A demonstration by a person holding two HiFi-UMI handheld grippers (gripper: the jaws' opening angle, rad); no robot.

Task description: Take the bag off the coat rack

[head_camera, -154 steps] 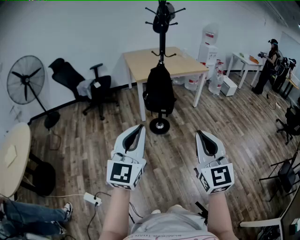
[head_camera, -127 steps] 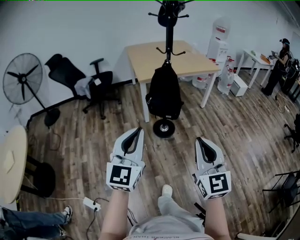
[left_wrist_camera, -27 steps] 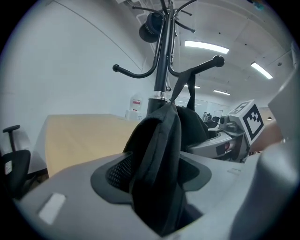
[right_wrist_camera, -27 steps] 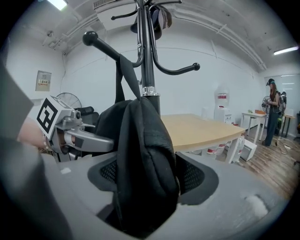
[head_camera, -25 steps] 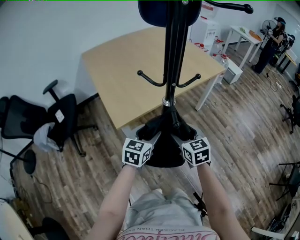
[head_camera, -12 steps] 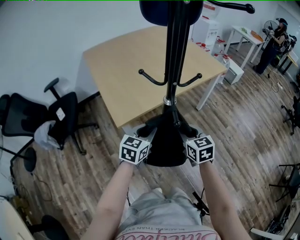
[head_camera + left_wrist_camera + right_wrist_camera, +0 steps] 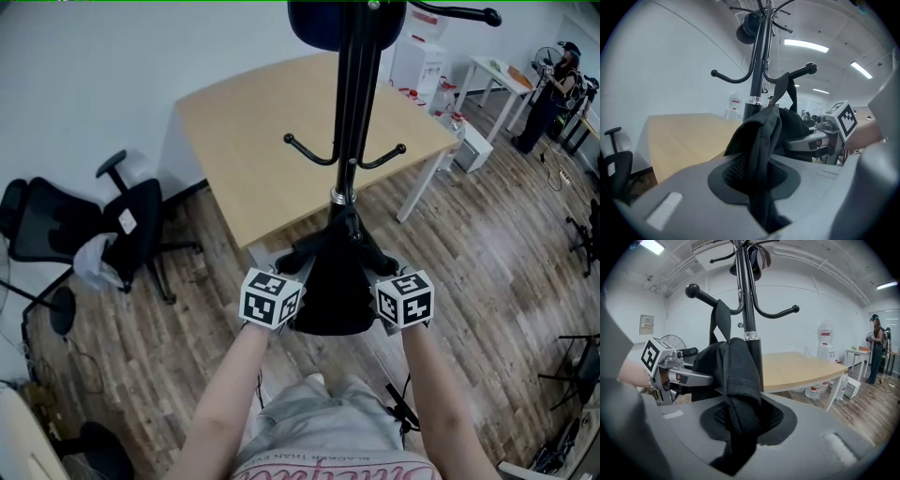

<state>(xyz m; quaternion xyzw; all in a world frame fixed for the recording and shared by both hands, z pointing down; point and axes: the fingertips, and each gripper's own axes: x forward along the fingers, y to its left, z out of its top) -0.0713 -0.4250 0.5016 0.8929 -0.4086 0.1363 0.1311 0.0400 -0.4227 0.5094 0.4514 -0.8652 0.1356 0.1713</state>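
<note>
A black backpack [image 7: 328,292] hangs low on the black coat rack [image 7: 349,112], its top loop over a knobbed hook [image 7: 807,70] [image 7: 700,295]. My left gripper [image 7: 296,277] is at the bag's left shoulder strap [image 7: 761,136]; its jaws are closing and the pads pinch the strap. On the other side, my right gripper [image 7: 379,279] has its jaws closing on the right shoulder strap [image 7: 738,376], which is squeezed between them. Each gripper shows in the other's view: the right gripper [image 7: 824,136] and the left gripper [image 7: 670,372]. A dark hat sits at the rack's top.
A wooden table [image 7: 253,141] stands right behind the rack. A black office chair [image 7: 122,225] is at the left. A water dispenser [image 7: 417,56] with bottles, a small white table [image 7: 497,75] and a person [image 7: 553,89] are at the far right.
Both grippers have come shut on the backpack's straps. The marker cubes sit slightly farther apart, and the view has shifted a little.
</note>
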